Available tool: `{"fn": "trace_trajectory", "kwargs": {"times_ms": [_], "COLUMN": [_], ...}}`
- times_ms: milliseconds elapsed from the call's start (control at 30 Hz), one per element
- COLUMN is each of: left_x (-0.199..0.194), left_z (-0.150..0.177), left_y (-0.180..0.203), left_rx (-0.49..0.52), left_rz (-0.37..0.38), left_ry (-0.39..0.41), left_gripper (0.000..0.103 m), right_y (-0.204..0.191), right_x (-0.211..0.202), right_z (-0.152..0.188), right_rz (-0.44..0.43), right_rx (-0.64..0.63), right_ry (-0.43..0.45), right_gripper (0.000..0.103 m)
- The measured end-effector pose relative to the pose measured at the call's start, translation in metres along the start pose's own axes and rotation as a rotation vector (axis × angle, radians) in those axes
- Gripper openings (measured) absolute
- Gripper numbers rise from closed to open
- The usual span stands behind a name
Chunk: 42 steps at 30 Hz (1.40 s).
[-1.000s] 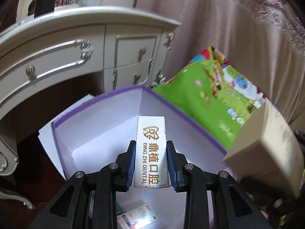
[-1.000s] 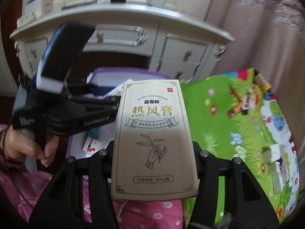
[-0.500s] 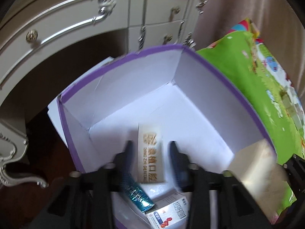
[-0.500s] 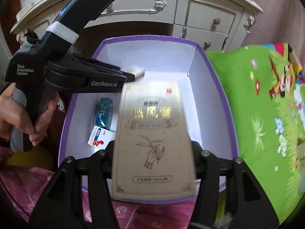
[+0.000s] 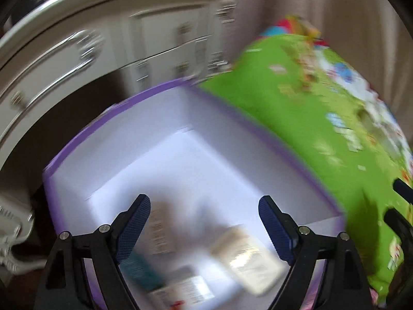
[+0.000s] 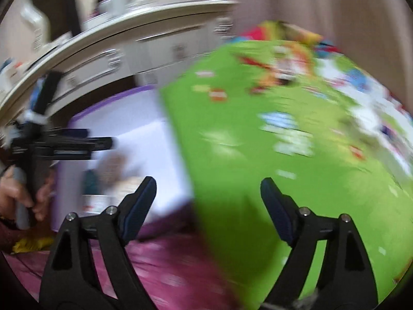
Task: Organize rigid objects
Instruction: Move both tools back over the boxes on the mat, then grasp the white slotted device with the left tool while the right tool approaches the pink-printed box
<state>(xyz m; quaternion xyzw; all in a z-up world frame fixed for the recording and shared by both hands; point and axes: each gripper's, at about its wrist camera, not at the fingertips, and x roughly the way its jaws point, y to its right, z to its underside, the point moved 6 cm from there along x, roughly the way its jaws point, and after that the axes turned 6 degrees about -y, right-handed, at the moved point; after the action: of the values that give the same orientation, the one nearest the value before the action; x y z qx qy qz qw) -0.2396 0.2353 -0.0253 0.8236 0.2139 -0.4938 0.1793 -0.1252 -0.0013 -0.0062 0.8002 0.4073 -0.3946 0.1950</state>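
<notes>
Both the left gripper (image 5: 204, 208) and right gripper (image 6: 208, 190) have their fingers spread apart, holding nothing. The small cartons (image 5: 246, 259) in the purple box (image 5: 144, 95) look light, stiff and crushable, so each is best pinched across its long flat sides.

Both views heavily motion-blurred; soft even daylight; fisheye bending, dark vignette at corners.

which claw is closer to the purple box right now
Left. The left claw hangs open right over the purple box interior; the right claw is open off its right side, over the green mat.
</notes>
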Motion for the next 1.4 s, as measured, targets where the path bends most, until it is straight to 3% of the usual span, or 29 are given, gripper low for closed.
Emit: {"fn": "trace_trajectory", "kwargs": {"times_ms": [167, 267, 367, 400, 500, 633, 800, 933, 1000, 1167, 1400], "left_x": [0.019, 0.039, 0.059, 0.064, 0.074, 0.088, 0.091, 0.094, 0.097, 0.104, 0.130], "left_z": [-0.014, -0.020, -0.029, -0.035, -0.045, -0.062, -0.067, -0.069, -0.072, -0.087, -0.126], "left_y": [0.111, 0.186, 0.243, 0.258, 0.292, 0.310, 0.312, 0.315, 0.317, 0.326, 0.370], "left_rx": [0.230, 0.347, 0.430, 0.453, 0.509, 0.513, 0.519, 0.520, 0.525, 0.527, 0.540], "left_rz": [0.105, 0.186, 0.188, 0.154, 0.141, 0.157, 0.173, 0.175, 0.176, 0.169, 0.170], "left_ry": [-0.003, -0.028, -0.033, -0.019, -0.018, -0.045, -0.002, 0.006, -0.002, -0.024, -0.022], "left_gripper": [0.087, 0.087, 0.088, 0.088, 0.092, 0.103, 0.103, 0.103, 0.103, 0.103, 0.103], "right_y": [0.118, 0.182, 0.242, 0.258, 0.300, 0.336, 0.362, 0.368, 0.363, 0.330, 0.278], "right_x": [-0.019, -0.025, -0.028, -0.025, -0.019, 0.013, 0.045, 0.060, 0.055, 0.019, -0.033], "right_z": [0.050, 0.079, 0.095, 0.097, 0.085, 0.051, 0.006, -0.010, -0.010, 0.032, 0.105], "right_rz": [0.180, 0.220, 0.264, 0.272, 0.285, 0.272, 0.195, 0.149, 0.142, 0.131, 0.296], "right_rx": [0.207, 0.343, 0.446, 0.471, 0.470, 0.364, 0.258, 0.190, 0.172, 0.247, 0.411], "right_ry": [-0.043, -0.085, -0.106, -0.111, -0.102, -0.145, -0.138, -0.130, -0.100, -0.134, -0.115], "right_gripper": [0.088, 0.088, 0.088, 0.089, 0.093, 0.103, 0.103, 0.102, 0.076, 0.074, 0.073]}}
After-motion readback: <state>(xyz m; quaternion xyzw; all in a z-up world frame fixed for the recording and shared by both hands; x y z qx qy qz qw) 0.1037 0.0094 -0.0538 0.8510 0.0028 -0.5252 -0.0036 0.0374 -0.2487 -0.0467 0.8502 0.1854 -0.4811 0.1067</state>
